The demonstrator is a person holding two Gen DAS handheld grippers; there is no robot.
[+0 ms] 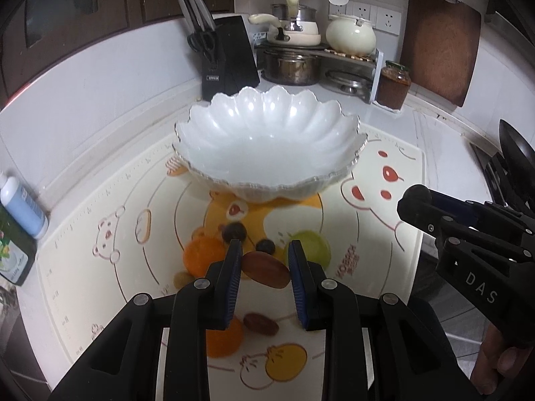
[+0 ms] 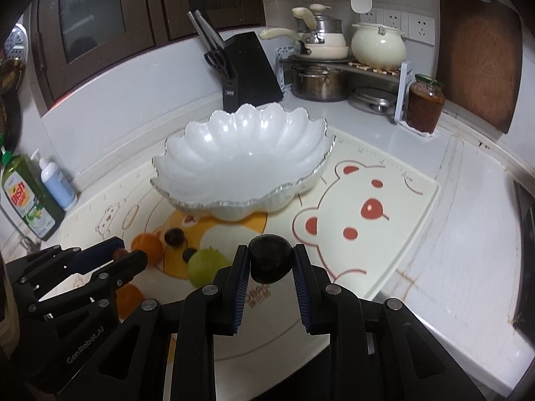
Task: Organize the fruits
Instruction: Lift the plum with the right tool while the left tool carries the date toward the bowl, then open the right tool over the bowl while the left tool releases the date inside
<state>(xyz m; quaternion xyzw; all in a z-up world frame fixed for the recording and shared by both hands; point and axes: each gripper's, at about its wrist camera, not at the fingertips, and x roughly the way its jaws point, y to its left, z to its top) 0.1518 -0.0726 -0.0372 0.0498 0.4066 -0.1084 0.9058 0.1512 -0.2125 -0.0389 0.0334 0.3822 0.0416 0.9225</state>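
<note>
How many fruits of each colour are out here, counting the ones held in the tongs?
Orange fruits: 2
Green fruit: 1
Dark fruits: 3, one in right tongs
Reddish-brown fruits: 2, one in left tongs
Yellowish fruit: 1
Total: 9

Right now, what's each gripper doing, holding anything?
Left gripper: shut on a reddish-brown date-like fruit.
Right gripper: shut on a dark round fruit.
</note>
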